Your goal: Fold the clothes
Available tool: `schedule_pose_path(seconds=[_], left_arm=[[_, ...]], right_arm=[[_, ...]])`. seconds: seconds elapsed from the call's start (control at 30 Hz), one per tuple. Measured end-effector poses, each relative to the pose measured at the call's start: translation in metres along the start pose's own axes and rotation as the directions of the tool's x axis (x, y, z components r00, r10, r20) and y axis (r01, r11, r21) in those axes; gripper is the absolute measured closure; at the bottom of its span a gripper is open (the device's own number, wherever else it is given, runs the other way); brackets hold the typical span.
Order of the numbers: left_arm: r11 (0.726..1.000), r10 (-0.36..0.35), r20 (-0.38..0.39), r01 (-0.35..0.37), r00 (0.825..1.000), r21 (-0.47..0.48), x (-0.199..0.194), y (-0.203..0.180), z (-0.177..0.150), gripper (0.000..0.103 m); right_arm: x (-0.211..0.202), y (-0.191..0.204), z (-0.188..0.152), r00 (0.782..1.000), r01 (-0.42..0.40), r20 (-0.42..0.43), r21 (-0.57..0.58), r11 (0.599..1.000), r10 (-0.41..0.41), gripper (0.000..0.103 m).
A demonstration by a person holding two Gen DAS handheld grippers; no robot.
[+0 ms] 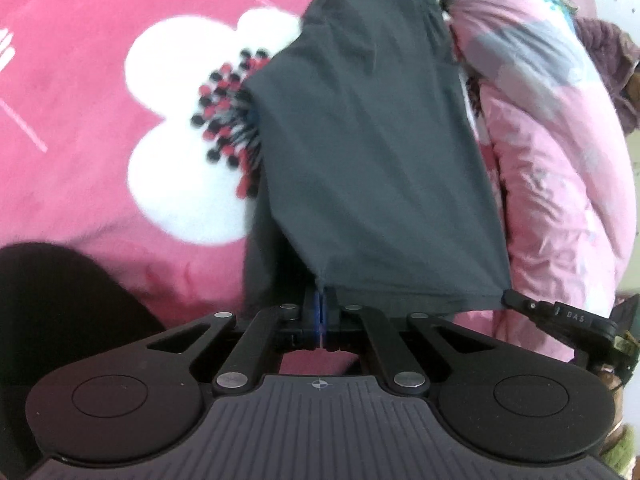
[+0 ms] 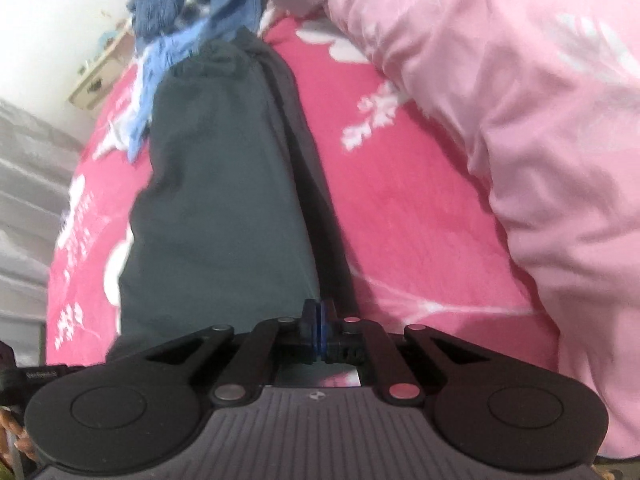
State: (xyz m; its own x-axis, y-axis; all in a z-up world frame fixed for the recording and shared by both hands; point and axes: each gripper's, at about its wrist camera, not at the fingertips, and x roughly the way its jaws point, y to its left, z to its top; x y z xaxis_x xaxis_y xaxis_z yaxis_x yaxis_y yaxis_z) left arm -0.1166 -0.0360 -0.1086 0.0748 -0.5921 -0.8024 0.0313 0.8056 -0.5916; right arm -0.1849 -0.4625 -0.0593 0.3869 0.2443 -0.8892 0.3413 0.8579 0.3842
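Observation:
A dark grey garment [image 1: 360, 140] hangs stretched over the bed, its lower hem held up toward me. My left gripper [image 1: 322, 304] is shut on that hem near its left corner. The hem's right corner is pinched by my right gripper [image 1: 509, 297], which comes in from the right edge of the left wrist view. In the right wrist view the same garment [image 2: 216, 200] runs away from me in a long strip. There my right gripper [image 2: 320, 310] is shut on its near edge, blue pads pressed together on the cloth.
A pink blanket [image 1: 80, 80] with white flowers covers the bed. A pale pink quilt [image 2: 520, 120] is bunched along the right side. Blue clothes [image 2: 168, 28] lie at the garment's far end. A dark shape [image 1: 60, 300] fills the lower left of the left wrist view.

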Motion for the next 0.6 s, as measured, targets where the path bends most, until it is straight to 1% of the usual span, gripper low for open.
schedule_pose_path(seconds=[0.1,0.13,0.2,0.33,0.4,0.43,0.47,0.5,0.53,0.57,0.6], left_arm=[[0.999,0.047,-0.070,-0.049,0.996,-0.025,0.017,0.010,-0.006,0.103],[0.998,0.063,-0.078,-0.064,0.995,-0.012,0.019,0.009,-0.009,0.103],[0.995,0.094,-0.089,-0.093,0.992,0.017,0.023,0.006,-0.014,0.103],[0.989,0.141,-0.070,-0.137,0.988,0.058,0.031,0.002,-0.013,0.103],[0.979,0.180,-0.056,-0.173,0.982,0.105,0.039,-0.002,-0.012,0.103],[0.967,0.221,-0.055,-0.212,0.974,0.144,0.045,-0.005,-0.014,0.103],[0.956,0.248,-0.058,-0.235,0.967,0.179,0.048,-0.007,-0.017,0.102],[0.943,0.274,-0.061,-0.256,0.960,0.212,0.050,-0.009,-0.019,0.101],[0.929,0.300,-0.062,-0.276,0.952,0.246,0.053,-0.011,-0.022,0.101],[0.929,0.297,-0.058,-0.275,0.953,0.246,0.048,-0.013,-0.022,0.099],[0.931,0.293,-0.053,-0.272,0.955,0.243,0.042,-0.015,-0.022,0.093]], right_arm=[[0.013,-0.005,-0.006,0.999,0.019,-0.043,0.008,1.000,-0.019,0.101],[0.017,-0.006,-0.008,0.998,0.025,-0.051,0.008,1.000,-0.024,0.101],[0.021,-0.005,-0.010,0.998,0.035,-0.053,-0.003,0.999,-0.035,0.101],[0.032,-0.003,-0.014,0.996,0.066,-0.065,-0.030,0.997,-0.067,0.101],[0.042,-0.005,-0.017,0.994,0.083,-0.073,-0.040,0.996,-0.086,0.101],[0.049,-0.006,-0.020,0.991,0.103,-0.079,-0.046,0.994,-0.107,0.098],[0.055,-0.007,-0.021,0.985,0.147,-0.083,-0.064,0.987,-0.152,0.098],[0.059,-0.008,-0.022,0.974,0.203,-0.081,-0.089,0.975,-0.211,0.097],[0.059,-0.010,-0.023,0.967,0.233,-0.076,-0.104,0.967,-0.241,0.097],[0.056,-0.010,-0.023,0.964,0.250,-0.063,-0.116,0.961,-0.259,0.097],[0.047,-0.006,-0.022,0.971,0.231,-0.026,-0.116,0.966,-0.236,0.095]])
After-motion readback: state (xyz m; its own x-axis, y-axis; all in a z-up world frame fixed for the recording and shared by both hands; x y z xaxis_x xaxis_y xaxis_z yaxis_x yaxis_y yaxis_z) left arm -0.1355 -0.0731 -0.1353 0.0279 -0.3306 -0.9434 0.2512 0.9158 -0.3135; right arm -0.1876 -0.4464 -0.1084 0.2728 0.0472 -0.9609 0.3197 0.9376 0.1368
